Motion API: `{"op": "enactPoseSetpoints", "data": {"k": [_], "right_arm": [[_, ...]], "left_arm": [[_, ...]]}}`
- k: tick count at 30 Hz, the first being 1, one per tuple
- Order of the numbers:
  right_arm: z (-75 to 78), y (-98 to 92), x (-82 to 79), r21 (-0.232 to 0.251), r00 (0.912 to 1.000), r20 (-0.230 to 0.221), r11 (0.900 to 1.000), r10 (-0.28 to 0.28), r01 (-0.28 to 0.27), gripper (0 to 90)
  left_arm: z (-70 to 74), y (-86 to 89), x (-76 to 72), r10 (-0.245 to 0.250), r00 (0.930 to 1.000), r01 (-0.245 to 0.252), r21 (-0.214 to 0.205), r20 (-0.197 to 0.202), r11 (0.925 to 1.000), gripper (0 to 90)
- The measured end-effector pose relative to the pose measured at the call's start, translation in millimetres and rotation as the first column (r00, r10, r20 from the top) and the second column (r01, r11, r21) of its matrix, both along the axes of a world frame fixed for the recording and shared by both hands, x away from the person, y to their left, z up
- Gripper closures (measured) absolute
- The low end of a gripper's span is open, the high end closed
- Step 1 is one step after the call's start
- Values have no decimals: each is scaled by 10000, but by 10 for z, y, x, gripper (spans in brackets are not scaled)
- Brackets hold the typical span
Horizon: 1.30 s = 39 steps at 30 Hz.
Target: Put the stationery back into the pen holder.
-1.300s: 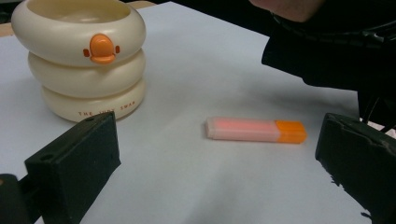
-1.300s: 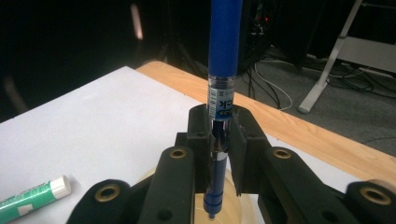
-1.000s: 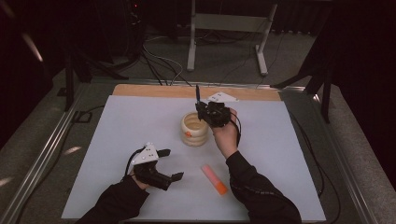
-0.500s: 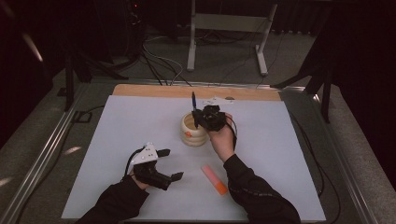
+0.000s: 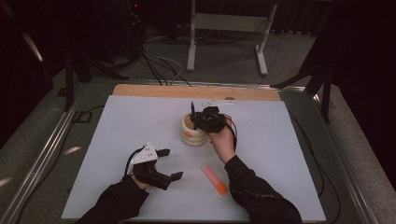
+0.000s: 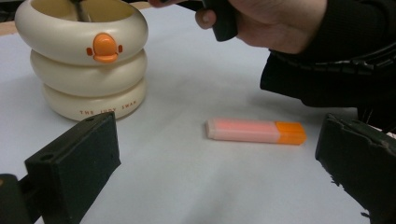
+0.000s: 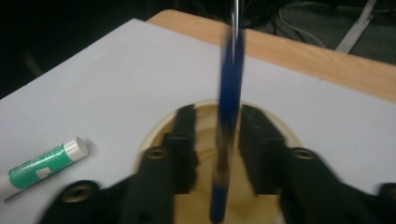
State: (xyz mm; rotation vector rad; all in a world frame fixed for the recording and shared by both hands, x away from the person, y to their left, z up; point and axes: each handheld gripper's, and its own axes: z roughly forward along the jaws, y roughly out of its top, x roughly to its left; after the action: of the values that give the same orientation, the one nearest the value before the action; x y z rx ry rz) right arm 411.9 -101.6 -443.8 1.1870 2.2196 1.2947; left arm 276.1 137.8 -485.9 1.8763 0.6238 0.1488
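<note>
White paper (image 5: 140, 121) is spread over the table, with a strip of bare wood (image 5: 154, 90) left along the far edge and a dark floor with cables and a metal stand beyond it. Near the middle of the sheet a cream pen pot (image 5: 193, 131) of three stacked rings is set, marked with an orange duck bill and the words "THE JUDY SWAN" on its lowest ring. Directly above the pot the right gripper (image 7: 217, 149) is held, pointed down into the opening. Its jaws have just been opening: they are seen slightly parted in the right gripper view, with a blue pen (image 7: 229, 93) standing upright between them, its lower end inside the pot and a narrow gap visible on either side, so the pen is no longer pinched. The pen is blurred in that view. On the near side of the pot, just right of it, an orange-and-pink highlighter (image 5: 215, 179) lies flat on the paper. Near-left of the pot, well apart from it, the left gripper (image 5: 167, 164) is held low over the sheet, its jaws spread wide with nothing between them. Beside the pot, in the right gripper view, a green-and-white glue stick (image 7: 44, 163) lies on the paper.
</note>
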Motion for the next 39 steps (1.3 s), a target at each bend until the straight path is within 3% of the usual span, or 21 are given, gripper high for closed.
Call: {"op": "enactPoseSetpoints", "data": {"k": [1, 4, 11, 15, 16, 23, 39], "right_arm": [[76, -47, -38, 175, 9995, 290, 9998, -115, 110, 496], [174, -99, -94, 372, 9986, 486, 9991, -199, 181, 353], [335, -256, -250, 969, 9983, 587, 9953, -14, -43, 138], [379, -321, -311, 1122, 9983, 580, 9936, 62, -127, 137], [394, -359, -342, 1078, 9983, 576, 9941, 77, -139, 98], [394, -447, -457, 1109, 9976, 666, 9934, 204, -277, 45], [220, -694, -853, 983, 9979, 636, 9950, 97, -159, 45]], "left_arm": [[-2, -4, -3, -13, 10000, 13, -35, -2, 10000, 3], [-3, -6, -2, -20, 10000, 20, 1, 30, 10000, 3], [-6, -12, 0, -14, 10000, 14, -32, 14, 10000, 3], [-6, -12, 0, 3, 10000, -3, -50, -17, 10000, 3], [-5, -10, 1, 6, 10000, -6, -69, -23, 10000, 3], [3, -11, -3, -24, 10000, 24, -121, -22, 9999, 3], [8, -21, -5, -70, 10000, 70, -106, -33, 9999, 3]]}}
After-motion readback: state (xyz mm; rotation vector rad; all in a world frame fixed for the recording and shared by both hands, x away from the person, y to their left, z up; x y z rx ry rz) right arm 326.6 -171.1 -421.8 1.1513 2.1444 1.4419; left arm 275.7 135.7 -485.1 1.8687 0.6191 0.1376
